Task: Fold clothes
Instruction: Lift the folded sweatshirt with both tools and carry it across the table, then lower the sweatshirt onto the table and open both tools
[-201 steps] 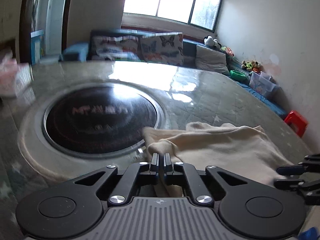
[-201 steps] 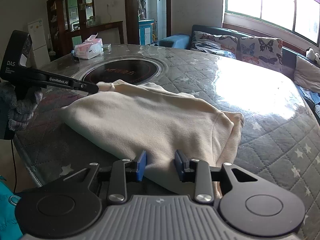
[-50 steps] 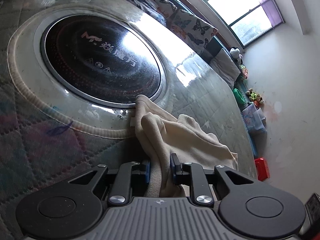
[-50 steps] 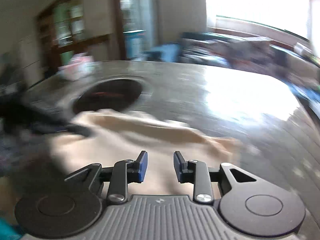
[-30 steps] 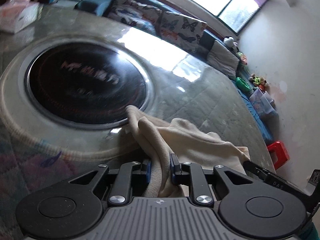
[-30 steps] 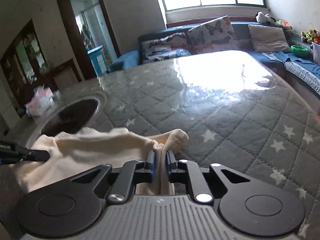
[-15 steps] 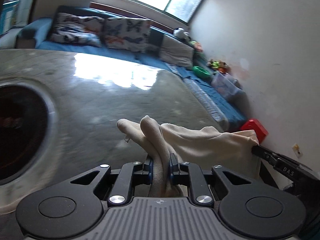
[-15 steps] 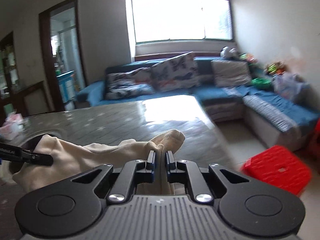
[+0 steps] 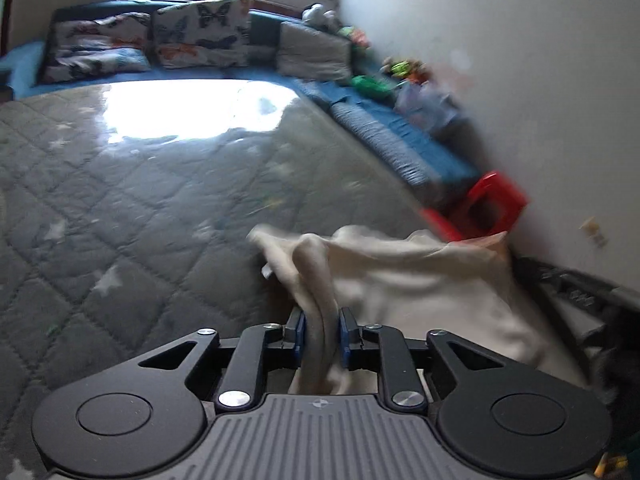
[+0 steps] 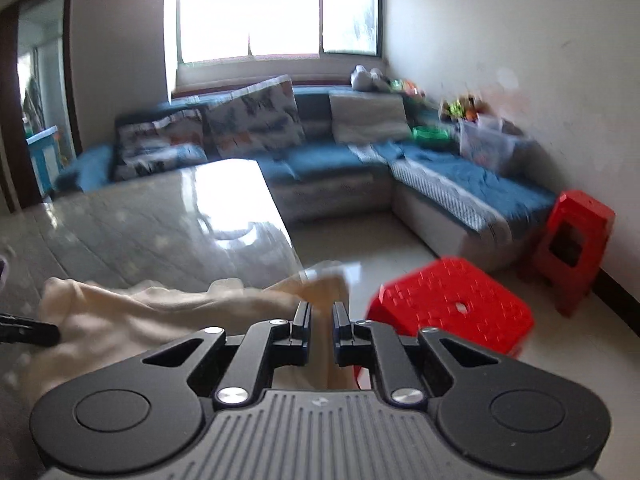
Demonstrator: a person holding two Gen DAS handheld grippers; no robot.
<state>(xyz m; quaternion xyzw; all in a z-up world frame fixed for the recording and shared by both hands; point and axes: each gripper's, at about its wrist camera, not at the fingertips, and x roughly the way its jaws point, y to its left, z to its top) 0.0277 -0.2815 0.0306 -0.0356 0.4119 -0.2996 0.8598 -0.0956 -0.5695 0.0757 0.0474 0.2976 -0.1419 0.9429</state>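
Above the gray table (image 9: pixel 120 200), both claws, left gripper (image 9: pixel 322 328) and right gripper (image 10: pixel 320 328), pinch the soft, floppy cream cloth (image 9: pixel 400 280) by its edge.

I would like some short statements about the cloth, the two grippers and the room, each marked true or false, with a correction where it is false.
1. The left gripper has its jaws shut on a bunched edge of the cream garment. True.
2. The right gripper is empty, far from the garment. False: cream fabric sits between its jaws, which are shut on it.
3. The garment lies flat and neatly folded on the quilted table cover. False: it is bunched and stretched between the two grippers.
4. A red plastic stool stands on the floor past the table's edge. True.
5. The sofa is red. False: it is blue, with butterfly-print cushions.
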